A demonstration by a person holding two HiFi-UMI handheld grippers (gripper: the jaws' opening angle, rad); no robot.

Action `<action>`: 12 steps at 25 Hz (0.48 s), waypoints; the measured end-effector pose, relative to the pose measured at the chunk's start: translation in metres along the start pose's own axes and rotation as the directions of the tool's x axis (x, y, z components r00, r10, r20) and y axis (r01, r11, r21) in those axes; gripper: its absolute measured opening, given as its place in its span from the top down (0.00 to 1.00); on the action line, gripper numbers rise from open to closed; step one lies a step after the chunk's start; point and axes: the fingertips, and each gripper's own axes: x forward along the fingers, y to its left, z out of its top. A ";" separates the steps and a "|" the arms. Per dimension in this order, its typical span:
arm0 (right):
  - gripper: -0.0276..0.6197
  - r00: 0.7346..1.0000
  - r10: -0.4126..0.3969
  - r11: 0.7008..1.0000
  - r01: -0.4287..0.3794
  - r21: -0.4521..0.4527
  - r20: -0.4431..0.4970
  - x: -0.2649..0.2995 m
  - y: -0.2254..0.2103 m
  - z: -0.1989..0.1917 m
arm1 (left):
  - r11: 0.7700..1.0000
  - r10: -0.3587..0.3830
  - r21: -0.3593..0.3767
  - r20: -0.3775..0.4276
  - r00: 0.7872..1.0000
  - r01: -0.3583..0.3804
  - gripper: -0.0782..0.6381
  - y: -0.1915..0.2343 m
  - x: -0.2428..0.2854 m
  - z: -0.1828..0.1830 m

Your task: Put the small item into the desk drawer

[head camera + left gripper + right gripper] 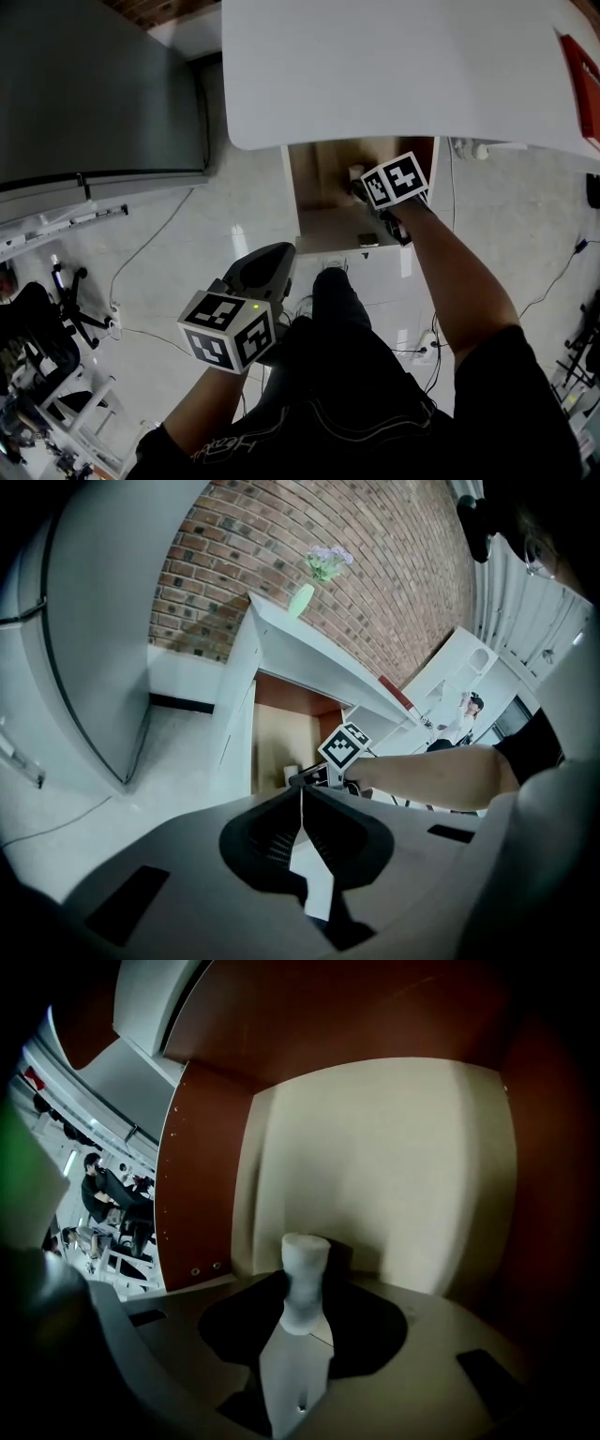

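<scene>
The desk drawer (323,225) stands pulled out under the white desk top (394,66), its pale bottom (394,1166) and red-brown side wall (202,1166) showing. My right gripper (302,1324) reaches down into it, shut on the small item (305,1279), a white cylinder that sticks out past the jaw tips just above the drawer bottom. In the head view its marker cube (396,180) hides the jaws. My left gripper (274,261) hangs low beside the person's leg, away from the drawer, its jaws (302,791) closed together on nothing.
A grey cabinet (94,84) stands to the left. Cables (150,234) and a power strip (427,347) lie on the white floor. A red object (579,61) sits at the desk's right edge, a vase with flowers (302,597) at its back. A small dark piece (367,241) rests on the drawer's front edge.
</scene>
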 end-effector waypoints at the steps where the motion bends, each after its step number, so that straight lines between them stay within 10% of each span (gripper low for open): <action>1: 0.74 1.000 0.000 1.000 0.000 0.000 0.002 0.001 0.000 0.001 | 1.000 0.007 -0.002 0.001 1.000 -0.007 0.86 0.003 -0.001 0.000; 12: 0.63 1.000 0.001 1.000 -0.001 -0.030 0.014 -0.017 0.017 -0.005 | 1.000 0.009 0.026 0.001 1.000 -0.009 0.86 0.000 -0.012 0.002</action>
